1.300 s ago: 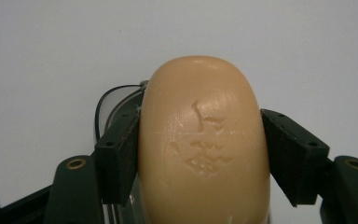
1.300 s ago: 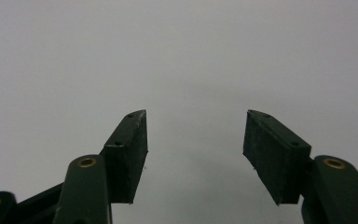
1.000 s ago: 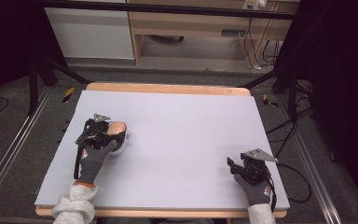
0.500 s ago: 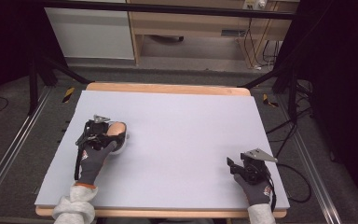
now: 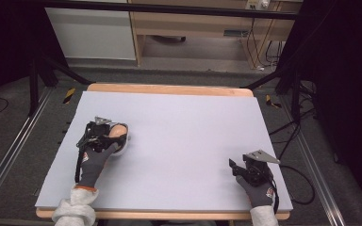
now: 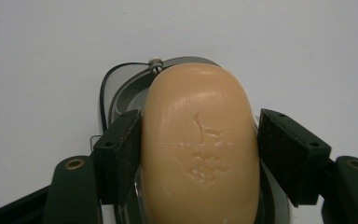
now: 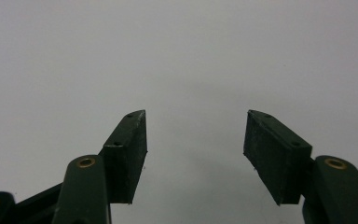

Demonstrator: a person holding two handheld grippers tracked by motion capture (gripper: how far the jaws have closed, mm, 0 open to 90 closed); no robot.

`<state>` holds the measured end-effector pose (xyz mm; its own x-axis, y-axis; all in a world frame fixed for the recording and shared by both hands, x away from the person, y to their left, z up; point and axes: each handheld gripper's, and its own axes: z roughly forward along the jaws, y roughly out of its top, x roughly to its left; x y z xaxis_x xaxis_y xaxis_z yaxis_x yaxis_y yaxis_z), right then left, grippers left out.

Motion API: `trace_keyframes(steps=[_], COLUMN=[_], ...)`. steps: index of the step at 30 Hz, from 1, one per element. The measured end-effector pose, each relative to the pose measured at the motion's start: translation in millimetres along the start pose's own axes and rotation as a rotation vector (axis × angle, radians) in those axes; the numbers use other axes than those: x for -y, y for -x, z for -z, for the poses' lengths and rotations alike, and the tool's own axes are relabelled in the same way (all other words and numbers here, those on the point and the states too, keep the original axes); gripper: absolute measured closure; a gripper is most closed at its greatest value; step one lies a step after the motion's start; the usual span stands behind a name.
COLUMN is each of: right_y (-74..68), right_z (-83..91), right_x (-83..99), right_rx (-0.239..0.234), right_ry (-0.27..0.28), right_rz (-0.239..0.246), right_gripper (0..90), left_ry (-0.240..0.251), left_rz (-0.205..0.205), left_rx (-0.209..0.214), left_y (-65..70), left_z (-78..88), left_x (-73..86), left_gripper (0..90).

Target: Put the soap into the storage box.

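step: releasing soap bar (image 6: 198,149) into the soap dish (image 6: 121,88) at table's (image 5: 184,127) left | left gripper (image 6: 200,149): jaws just opening, right pad off the bar | right gripper (image 7: 193,140): wide, empty | next: judged, open more, lift straight away

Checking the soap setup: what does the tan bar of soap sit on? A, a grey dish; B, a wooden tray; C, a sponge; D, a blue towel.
A: in the left gripper view the soap lies on a grey dish whose rim curves around it.
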<state>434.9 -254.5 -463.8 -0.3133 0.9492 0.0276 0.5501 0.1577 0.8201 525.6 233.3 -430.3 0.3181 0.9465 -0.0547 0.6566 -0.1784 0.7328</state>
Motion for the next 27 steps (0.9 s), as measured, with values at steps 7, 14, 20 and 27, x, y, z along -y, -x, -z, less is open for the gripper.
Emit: trace_keyframes(steps=[7, 14, 20, 27], right_y=[-0.2, -0.3, -0.8, -0.6], right_z=[0.2, 0.0, 0.7, 1.0], right_x=[0.0, -0.2, -0.4, -0.5], right_rx=[0.0, 0.001, -0.003, -0.003], right_ry=[0.001, 0.001, 0.001, 0.004], right_rz=[-0.003, 0.0, -0.008, -0.008], right_gripper=[39.3, 39.3, 39.3, 39.3], left_ry=[0.013, 0.026, 0.027, 0.047], left_rz=[-0.002, -0.005, -0.012, -0.024], left_rx=[0.008, 0.017, 0.019, 0.018], left_y=[0.8, 2.4, 5.6, 11.3], left_z=[2.7, 5.1, 5.9, 8.5], left_x=[3.5, 5.1, 3.4, 1.9], left_gripper=[30.5, 31.0, 31.1, 31.6])
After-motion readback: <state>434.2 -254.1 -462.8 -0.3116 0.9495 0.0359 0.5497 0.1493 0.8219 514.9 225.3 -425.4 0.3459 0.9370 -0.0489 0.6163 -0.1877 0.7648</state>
